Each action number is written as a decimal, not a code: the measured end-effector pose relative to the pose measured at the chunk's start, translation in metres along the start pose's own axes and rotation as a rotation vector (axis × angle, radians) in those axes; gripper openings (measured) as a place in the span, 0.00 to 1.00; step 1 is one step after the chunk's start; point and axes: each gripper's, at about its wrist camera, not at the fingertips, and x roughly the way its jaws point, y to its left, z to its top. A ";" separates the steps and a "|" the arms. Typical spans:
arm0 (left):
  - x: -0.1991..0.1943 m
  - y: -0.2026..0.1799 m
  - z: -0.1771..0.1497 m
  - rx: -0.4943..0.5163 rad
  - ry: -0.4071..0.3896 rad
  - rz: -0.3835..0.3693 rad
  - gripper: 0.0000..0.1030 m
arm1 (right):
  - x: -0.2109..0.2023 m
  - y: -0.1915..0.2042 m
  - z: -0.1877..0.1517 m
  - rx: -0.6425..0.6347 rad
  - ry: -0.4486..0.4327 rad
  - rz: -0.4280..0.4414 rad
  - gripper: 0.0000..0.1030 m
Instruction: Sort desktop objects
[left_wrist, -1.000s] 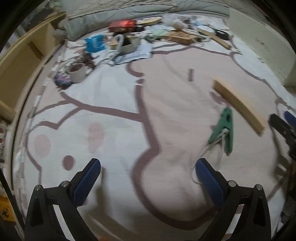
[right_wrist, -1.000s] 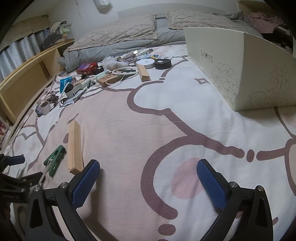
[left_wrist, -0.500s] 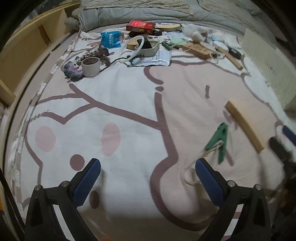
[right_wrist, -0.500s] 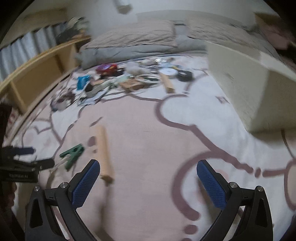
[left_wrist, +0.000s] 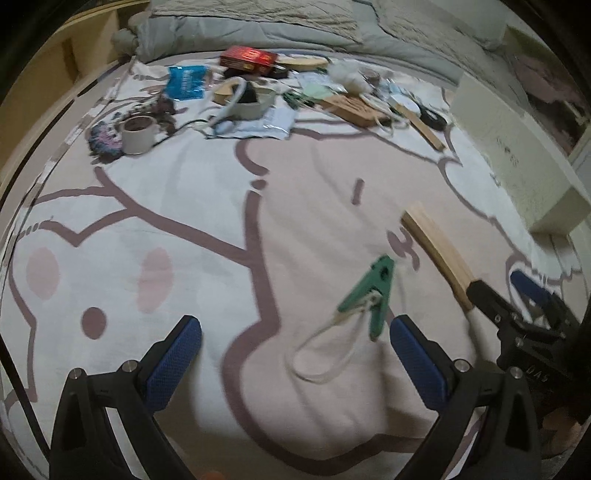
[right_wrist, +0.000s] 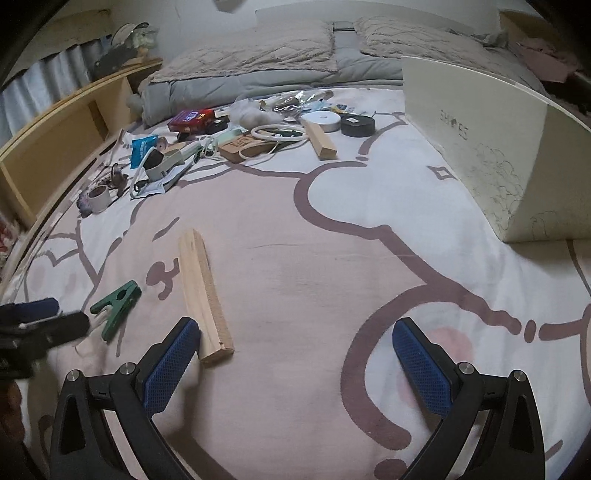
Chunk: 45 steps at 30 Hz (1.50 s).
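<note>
Right tool (right_wrist: 295, 363) spread, empty; left view alone shows clip's (left_wrist: 369, 295) cord

Cream box (right_wrist: 476, 140), at two o'clock in the right wrist view: side printed "SHOES". Other labels too blurred to read.

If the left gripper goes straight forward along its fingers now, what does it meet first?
Probably only the bare pink-and-white patterned blanket. The open left gripper has nothing between its fingers; the green plastic clip lies right of centre, near the right finger. Depth is unclear.
</note>
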 end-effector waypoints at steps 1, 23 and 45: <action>0.002 -0.003 -0.001 0.013 0.005 0.006 1.00 | -0.001 0.001 -0.001 -0.001 -0.003 -0.003 1.00; 0.018 0.041 0.011 -0.087 0.002 0.196 1.00 | 0.002 0.016 -0.009 -0.093 0.001 -0.030 1.00; 0.018 0.034 0.013 -0.062 0.017 0.190 1.00 | 0.006 -0.005 0.003 -0.008 0.051 -0.162 1.00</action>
